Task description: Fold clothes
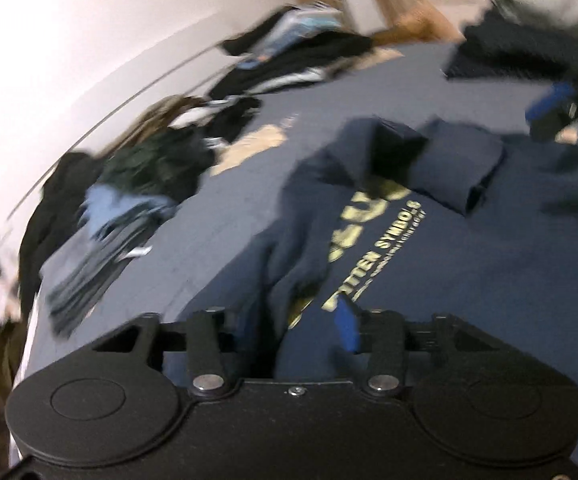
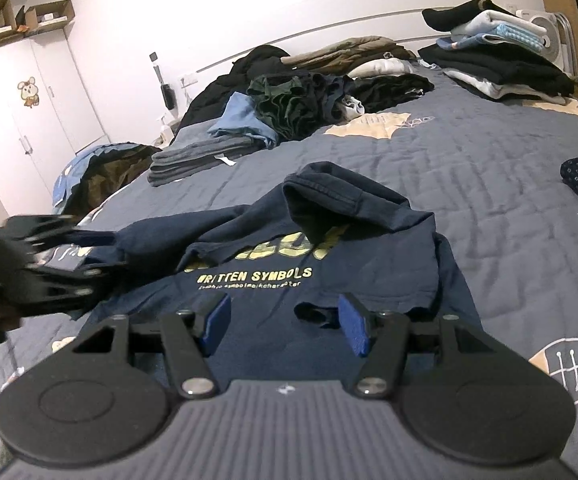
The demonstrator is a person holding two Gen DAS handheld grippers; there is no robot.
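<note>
1. The navy shirt point(image 2: 313, 264) lies on the bed point(image 2: 489, 208), in the lower middle of the right wrist view, with the yellow print "WRITTEN SYMBOLS" facing up.
2. The shirt is only partly folded: one sleeve point(image 2: 345, 200) is turned over the upper part and stands up in a loose fold, and the left side is bunched and not flat.
3. The right gripper point(image 2: 285, 322) hovers over the lower edge of the shirt. Its blue pads stand apart and no cloth is between them.
4. The left gripper point(image 1: 309, 328) is at the left side of the shirt. In the left wrist view a bunch of navy cloth sits between its fingers, but the picture is blurred, so it is not possible to tell if the pads press on the cloth or are loose.
5. Some work looks already done: a grey folded stack point(image 2: 197, 156) at the middle left and a pile of folded clothes point(image 2: 497, 60) at the upper right.
6. A heap of unfolded clothes point(image 2: 301, 100) waits at the upper middle, so much of the task is judged to remain.
</note>
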